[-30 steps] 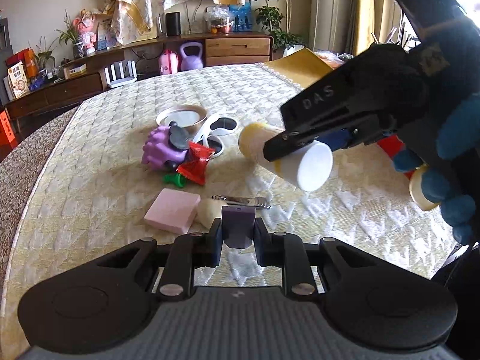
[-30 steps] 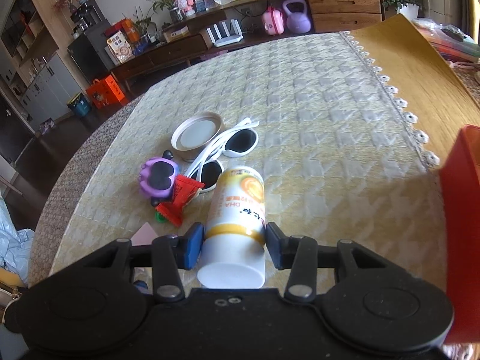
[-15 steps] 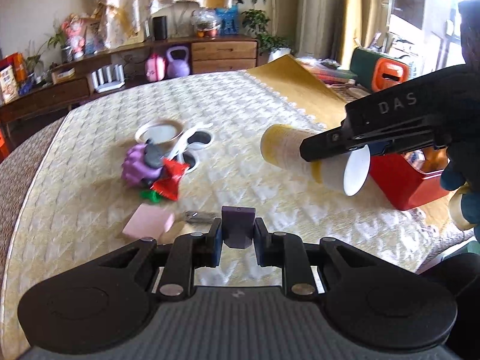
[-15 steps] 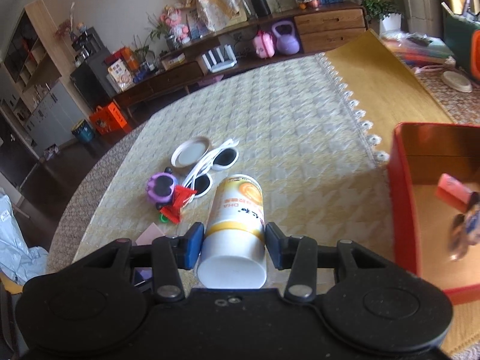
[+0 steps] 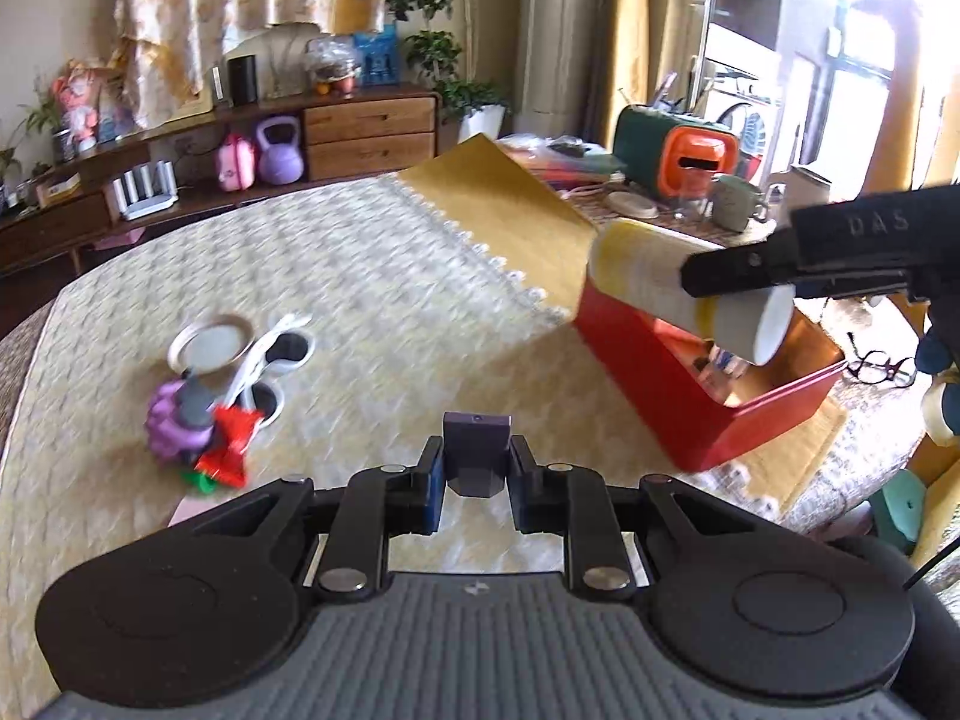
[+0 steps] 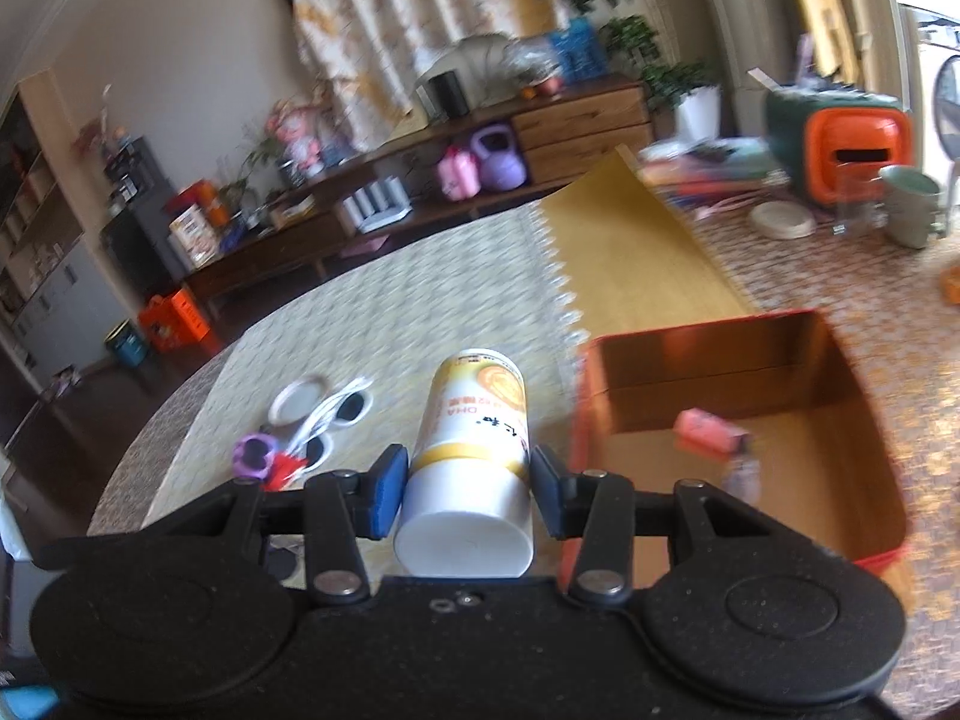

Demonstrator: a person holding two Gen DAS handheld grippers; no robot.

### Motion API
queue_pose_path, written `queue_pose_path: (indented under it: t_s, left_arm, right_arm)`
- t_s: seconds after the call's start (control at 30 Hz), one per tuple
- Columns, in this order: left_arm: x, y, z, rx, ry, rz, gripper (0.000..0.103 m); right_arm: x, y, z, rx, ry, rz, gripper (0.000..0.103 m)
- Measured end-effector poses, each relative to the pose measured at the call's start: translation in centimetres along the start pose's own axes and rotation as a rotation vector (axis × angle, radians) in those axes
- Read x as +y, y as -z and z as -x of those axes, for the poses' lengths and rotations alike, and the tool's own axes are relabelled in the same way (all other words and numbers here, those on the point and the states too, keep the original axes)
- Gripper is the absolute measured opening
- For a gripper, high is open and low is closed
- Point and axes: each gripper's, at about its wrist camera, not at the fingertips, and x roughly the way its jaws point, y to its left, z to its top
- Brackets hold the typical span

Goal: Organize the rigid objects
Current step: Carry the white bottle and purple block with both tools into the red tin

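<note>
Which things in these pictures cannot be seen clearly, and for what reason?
- Bottle label: right wrist view, motion blur makes its print unreadable.
- Contents of the red box: right wrist view, a pink item and a small blurred thing beside it, not identifiable.
- Pink block: left wrist view, mostly hidden behind the left gripper.
- Purple block in that gripper: its lower part is hidden between the pads.
</note>
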Motion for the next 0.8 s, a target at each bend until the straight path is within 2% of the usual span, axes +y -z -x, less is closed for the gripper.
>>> queue_pose_path:
  t_s: [0.37,0.6,0.8]
  left_arm:
    - [-6.6,-4.0,-3.5,0.049,0.096,-0.115,0.021]
    - [-11.0,-6.4,-6.3,0.075,0.134,-0.185,0.021]
    - [-13.8,-8.0,-10.0,0.15,0.145,-0.225,0.021]
  right_arm:
    - [-6.5,-0.4,2.5,-0.055,0.101,-0.057,0.044]
    - [-10.3,0.0,2.7,-0.059,0.163,-0.071,0.044]
    - [-11.7,0.5,1.7,-0.041,0.187,-0.052,0.044]
